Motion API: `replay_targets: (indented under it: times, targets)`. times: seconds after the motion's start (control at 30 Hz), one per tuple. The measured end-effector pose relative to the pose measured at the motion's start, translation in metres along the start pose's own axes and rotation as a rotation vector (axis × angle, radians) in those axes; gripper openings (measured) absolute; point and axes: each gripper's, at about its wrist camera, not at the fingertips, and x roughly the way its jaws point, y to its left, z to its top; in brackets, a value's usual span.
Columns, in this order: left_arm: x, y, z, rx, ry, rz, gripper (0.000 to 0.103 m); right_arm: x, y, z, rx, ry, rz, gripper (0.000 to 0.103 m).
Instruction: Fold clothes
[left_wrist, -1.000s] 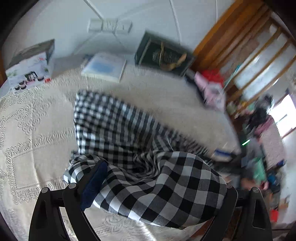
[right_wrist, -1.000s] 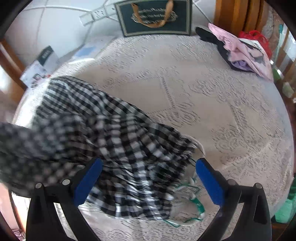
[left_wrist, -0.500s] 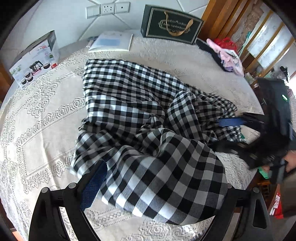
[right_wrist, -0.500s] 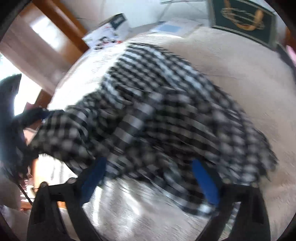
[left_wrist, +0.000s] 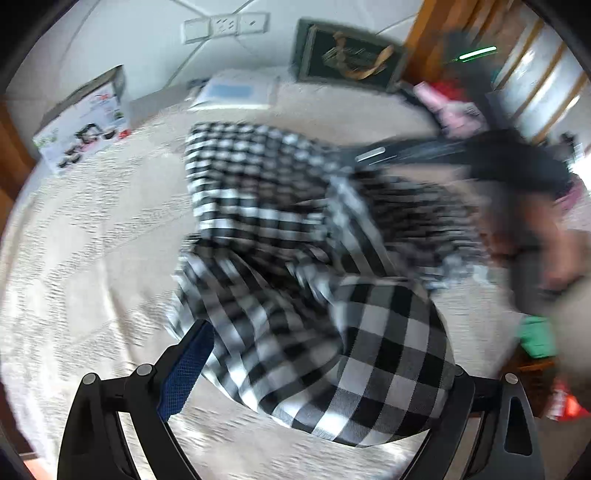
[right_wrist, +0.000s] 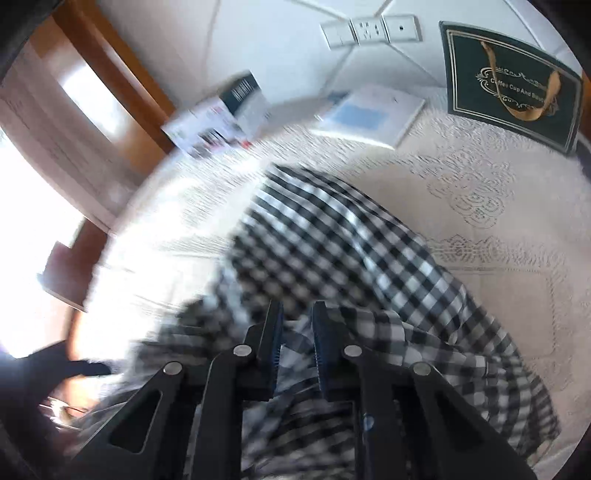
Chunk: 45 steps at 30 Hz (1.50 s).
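Right wrist view: right hand-held gripper (right_wrist: 295, 332) is pinching the checked garment (right_wrist: 332, 251); left hand-held gripper (left_wrist: 325, 354) is gaping, fabric draped between; next, lifting the fold over the surface (right_wrist: 498, 192)

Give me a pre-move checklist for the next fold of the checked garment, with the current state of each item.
1. Right tongs closed on the checked garment: ok; fingers nearly together with cloth between them.
2. Left tongs gripping cloth: not ok; fingers wide apart, cloth only draped over them.
3. Garment flat: not ok, bunched.
4. Lace tablecloth bare beside the garment: ok.
5. Gift bag and white box clear of the garment: ok.
6. Hem edges aligned: cannot tell, blurred.
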Motion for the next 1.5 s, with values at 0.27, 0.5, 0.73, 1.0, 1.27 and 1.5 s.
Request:
replay_targets:
  times: [0.27,0.5,0.73,1.0,1.27,1.5]
  targets:
    - [-0.001,-0.013,0.038,-0.115,-0.009,-0.486,0.095,-0.065,-0.035,-0.057,0.038,-0.023,-0.162,0.071]
    - [-0.049,0.000,0.070,-0.253,-0.094,-0.509,0.095,-0.094,-0.032,-0.095,0.016,-0.102,-0.072,0.081]
    - [-0.051,0.011,0.078,-0.379,-0.109,-0.535,0.095,-0.073,0.031,-0.095,-0.097,-0.239,0.115,0.085]
    - [-0.118,0.019,0.081,-0.280,-0.410,-0.538,0.096,0.009,0.024,-0.074,0.031,0.032,0.003,0.003]
    - [-0.112,0.043,0.087,-0.233,-0.442,-0.219,0.103,0.006,-0.001,-0.090,0.082,0.073,-0.034,0.058]
    - [-0.031,0.082,0.091,-0.229,-0.267,-0.043,0.103,-0.074,-0.045,-0.112,0.144,0.026,-0.164,0.092]
